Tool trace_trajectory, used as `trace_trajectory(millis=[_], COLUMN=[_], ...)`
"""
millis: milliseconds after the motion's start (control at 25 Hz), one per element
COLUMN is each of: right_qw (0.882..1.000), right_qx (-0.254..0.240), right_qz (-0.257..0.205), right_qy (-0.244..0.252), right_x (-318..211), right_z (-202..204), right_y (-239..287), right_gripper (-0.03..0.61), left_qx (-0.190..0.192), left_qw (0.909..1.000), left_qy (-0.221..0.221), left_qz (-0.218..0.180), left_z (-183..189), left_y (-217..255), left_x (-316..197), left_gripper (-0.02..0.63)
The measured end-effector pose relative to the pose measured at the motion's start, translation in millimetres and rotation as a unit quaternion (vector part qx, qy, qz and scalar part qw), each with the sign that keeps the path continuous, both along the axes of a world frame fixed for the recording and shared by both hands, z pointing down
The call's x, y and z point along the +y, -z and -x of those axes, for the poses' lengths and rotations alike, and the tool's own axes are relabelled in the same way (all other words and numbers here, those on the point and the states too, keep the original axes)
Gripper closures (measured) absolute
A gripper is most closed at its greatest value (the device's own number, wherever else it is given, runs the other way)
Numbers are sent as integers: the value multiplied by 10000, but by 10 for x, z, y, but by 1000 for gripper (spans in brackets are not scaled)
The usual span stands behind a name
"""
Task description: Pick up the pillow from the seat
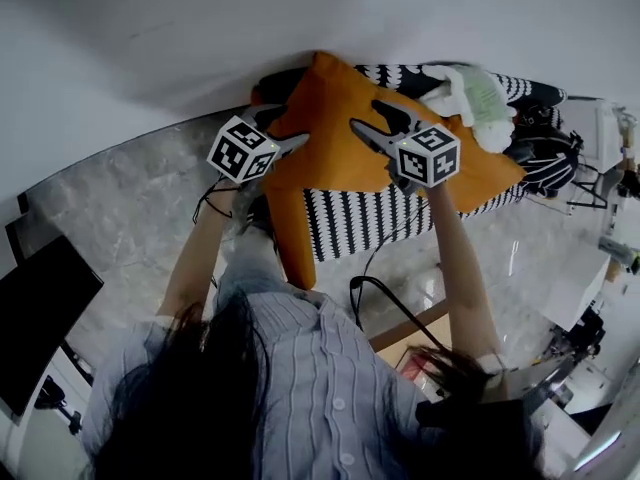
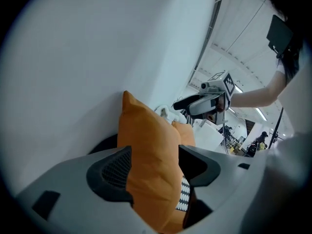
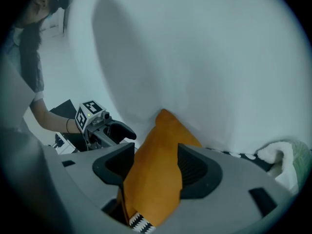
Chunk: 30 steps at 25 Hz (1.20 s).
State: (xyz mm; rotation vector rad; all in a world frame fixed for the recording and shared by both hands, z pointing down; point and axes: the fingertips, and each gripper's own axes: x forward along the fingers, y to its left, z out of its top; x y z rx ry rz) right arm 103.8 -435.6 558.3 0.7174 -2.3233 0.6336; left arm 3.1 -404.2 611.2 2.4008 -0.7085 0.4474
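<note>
— Left hand-held gripper (image 1: pixel 288 128) and right hand-held gripper (image 1: pixel 372 118): is that all, two?

— Two. One is reaching in at the pillow's left edge, the other farther right. Both are standing open, their jaws straddling the fabric without pinching it.

— And on the seat?

— One orange pillow (image 1: pixel 335 163) is lying tilted on the black-and-white patterned seat (image 1: pixel 365 218), with its far corner leaning on the white wall (image 1: pixel 150 38). One white-and-green cloth bundle (image 1: pixel 475 103) is sitting at the right, touching the pillow's far right edge.

— Room for moving?

— The wall is closing off the far side. Marble floor (image 1: pixel 110 218) is lying open to the left and on the near side.

— Anything hard to make out?

— The person (image 1: pixel 300 388) is covering the near foreground, and the pillow is hiding much of the seat. An orange strip (image 1: pixel 292 238) is hanging down at the seat's near left corner. Whether it is belonging to the pillow, I cannot tell.
</note>
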Motion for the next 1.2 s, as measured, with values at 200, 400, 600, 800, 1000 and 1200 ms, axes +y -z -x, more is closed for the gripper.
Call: trace_trajectory(millis=[200,400,600,800,1000,1200], right_qw=[9965,9851,9779,9798,9908,9920], right_qx=[743,1453,1596,1481,1029,1065], right_qz=[151,176,419,806,759,655], right_qy=[361,903,1287,1080,443,189], right_x=[-323,-498,-543,-561,-554,-537], right_z=[-185,-377,-318,-304,-341,-361], right_y=[-434,-712,-814,-960,-1092,-1107], right_gripper=[281,263,249,242,245,269], left_qx=[-58,-132,-144,-56,392,312], left_qw=[9993,9983,9979,9954,9929,9923], left_qy=[-118,-103,-223,-544,-494,-498], left_qz=[343,567,590,789,1008,1089], left_z=[-36,2,11,-129,-236,-299], left_y=[-285,-474,-499,-693,-781,-768], left_x=[-127,-164,-247,-339,-357,-336], left_gripper=[270,253,244,233,235,259])
